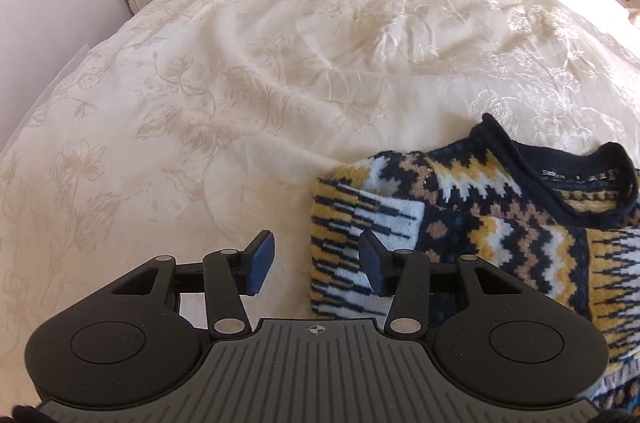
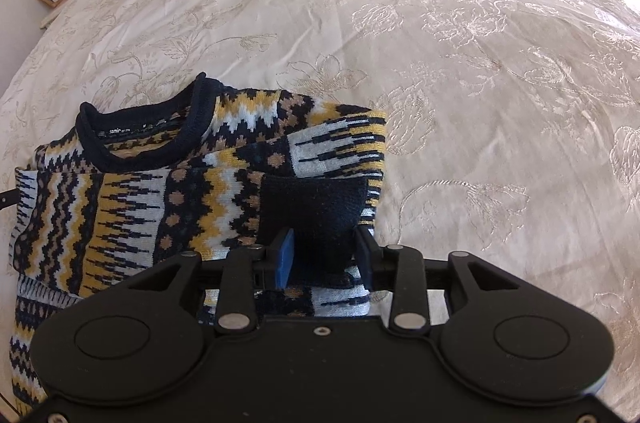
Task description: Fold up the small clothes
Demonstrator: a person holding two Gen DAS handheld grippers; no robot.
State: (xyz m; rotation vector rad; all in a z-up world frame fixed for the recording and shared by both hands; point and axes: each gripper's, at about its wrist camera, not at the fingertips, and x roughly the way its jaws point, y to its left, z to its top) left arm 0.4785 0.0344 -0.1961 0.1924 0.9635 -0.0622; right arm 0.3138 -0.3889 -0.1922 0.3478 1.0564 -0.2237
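Sweater [image 2: 168, 191] lies partly folded on the bedspread [image 2: 460, 63], lower left of frame.
Right gripper [image 2: 325, 257] gapes wide around the dark cuff [image 2: 316, 203]; left gripper [image 1: 316, 263] hangs released at the sweater's edge, holding nothing.

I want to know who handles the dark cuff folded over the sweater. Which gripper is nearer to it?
Right. The right gripper is open with the navy cuff between its fingers. The left gripper is open at the sweater side edge, where no cuff shows.

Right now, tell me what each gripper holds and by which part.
Nothing is held. The left gripper is open beside the sweater; the right gripper is open around its navy cuff, not clamped.
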